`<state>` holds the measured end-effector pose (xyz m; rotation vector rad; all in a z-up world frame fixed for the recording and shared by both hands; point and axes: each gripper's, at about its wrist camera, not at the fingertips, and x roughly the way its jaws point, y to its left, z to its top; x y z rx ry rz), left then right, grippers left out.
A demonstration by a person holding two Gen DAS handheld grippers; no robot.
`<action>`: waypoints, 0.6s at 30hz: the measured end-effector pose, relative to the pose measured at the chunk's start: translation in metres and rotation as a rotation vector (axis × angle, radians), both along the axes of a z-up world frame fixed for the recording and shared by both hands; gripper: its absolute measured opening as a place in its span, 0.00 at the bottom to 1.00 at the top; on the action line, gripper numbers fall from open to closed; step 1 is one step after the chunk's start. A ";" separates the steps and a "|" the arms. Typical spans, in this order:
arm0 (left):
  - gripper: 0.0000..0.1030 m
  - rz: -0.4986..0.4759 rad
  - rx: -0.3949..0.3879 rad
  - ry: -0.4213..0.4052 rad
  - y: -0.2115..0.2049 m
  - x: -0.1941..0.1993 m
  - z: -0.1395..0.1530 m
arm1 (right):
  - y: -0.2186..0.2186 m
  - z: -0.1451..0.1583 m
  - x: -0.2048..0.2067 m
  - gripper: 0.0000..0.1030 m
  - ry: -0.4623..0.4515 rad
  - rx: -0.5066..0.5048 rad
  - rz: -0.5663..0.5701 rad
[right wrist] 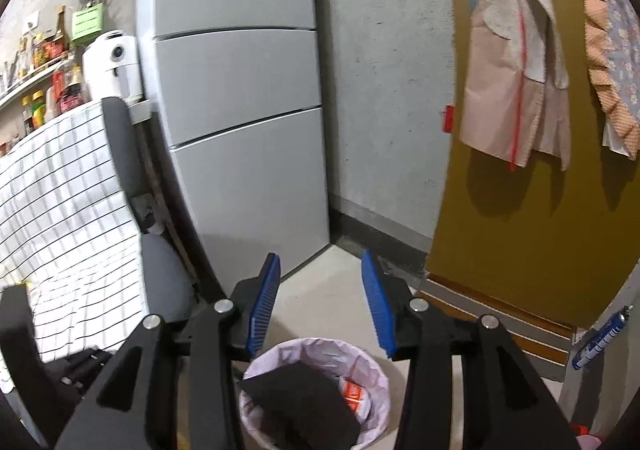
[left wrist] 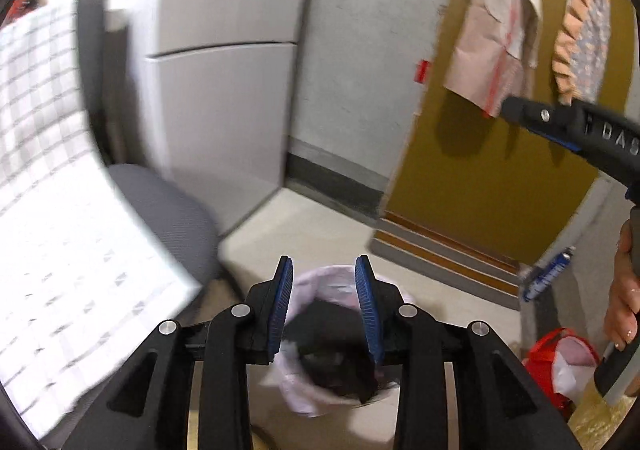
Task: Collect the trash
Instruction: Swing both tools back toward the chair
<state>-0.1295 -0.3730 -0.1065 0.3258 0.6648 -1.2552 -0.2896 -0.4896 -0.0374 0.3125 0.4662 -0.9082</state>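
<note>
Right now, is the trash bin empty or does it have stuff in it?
It has stuff: the trash bin holds a black sheet and an orange-white wrapper.

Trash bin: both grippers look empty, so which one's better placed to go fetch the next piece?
Marginally right, hedged. Both the right gripper and the left gripper are open and empty above the trash bin. The left view is motion-blurred; the right is steady. No loose trash is visible.
</note>
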 end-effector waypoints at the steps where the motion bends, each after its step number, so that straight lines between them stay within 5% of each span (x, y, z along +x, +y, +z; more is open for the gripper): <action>1: 0.34 0.024 -0.001 -0.012 0.010 0.008 0.004 | 0.006 0.000 0.007 0.41 -0.001 0.003 0.024; 14: 0.39 0.415 0.019 -0.112 0.186 0.091 0.023 | 0.090 0.010 0.105 0.41 -0.085 0.084 0.411; 18: 0.43 0.571 0.060 -0.123 0.239 0.116 0.021 | 0.140 0.009 0.157 0.59 -0.038 0.060 0.589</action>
